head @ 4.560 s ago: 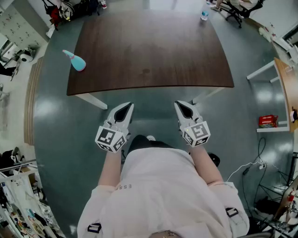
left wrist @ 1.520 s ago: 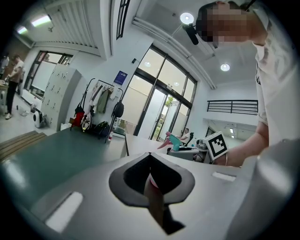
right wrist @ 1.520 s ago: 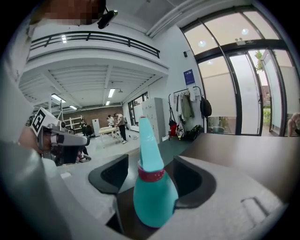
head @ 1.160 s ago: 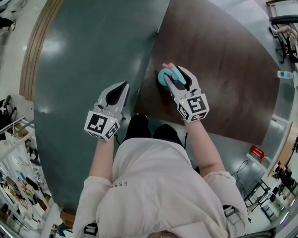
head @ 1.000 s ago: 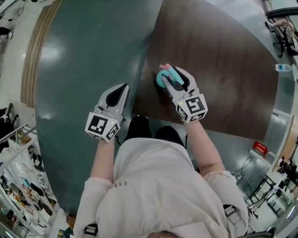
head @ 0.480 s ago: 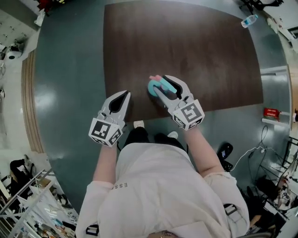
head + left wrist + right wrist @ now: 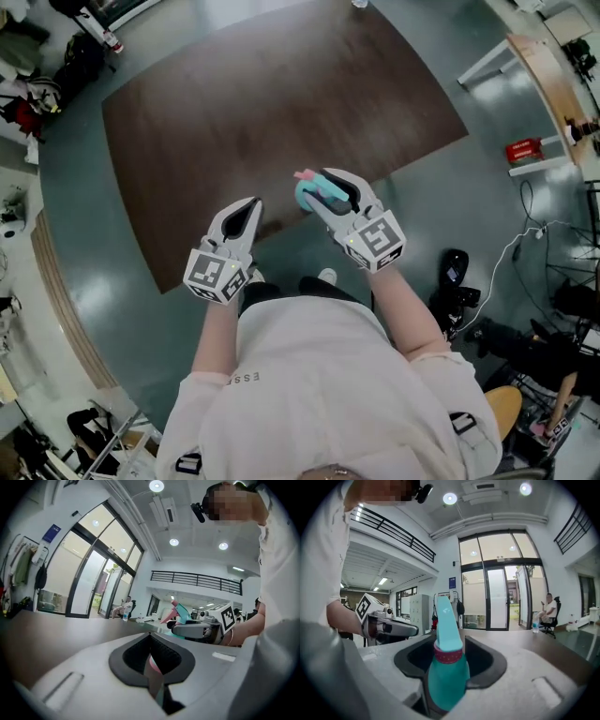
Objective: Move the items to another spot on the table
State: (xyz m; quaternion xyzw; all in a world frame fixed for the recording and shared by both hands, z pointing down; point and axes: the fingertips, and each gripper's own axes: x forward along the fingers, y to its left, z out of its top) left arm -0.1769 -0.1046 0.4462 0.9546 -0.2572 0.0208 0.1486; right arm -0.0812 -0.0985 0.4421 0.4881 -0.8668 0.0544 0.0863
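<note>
Looking down in the head view, the right gripper (image 7: 326,186) clamps a teal spray bottle (image 7: 306,195) over the near edge of the brown table (image 7: 262,103), seemingly lifted clear. The left gripper (image 7: 250,203) hangs beside it. The left gripper view shows its jaws together with nothing between them. In the right gripper view, the jaws pinch the spray bottle's body, sprayer head uppermost.

Grey-green floor (image 7: 84,244) spread all round, red box (image 7: 523,150) set on a white shelf (image 7: 544,166), seated person (image 7: 548,610) seen beside glass doors (image 7: 497,599), ceiling lights (image 7: 450,498) lit.
</note>
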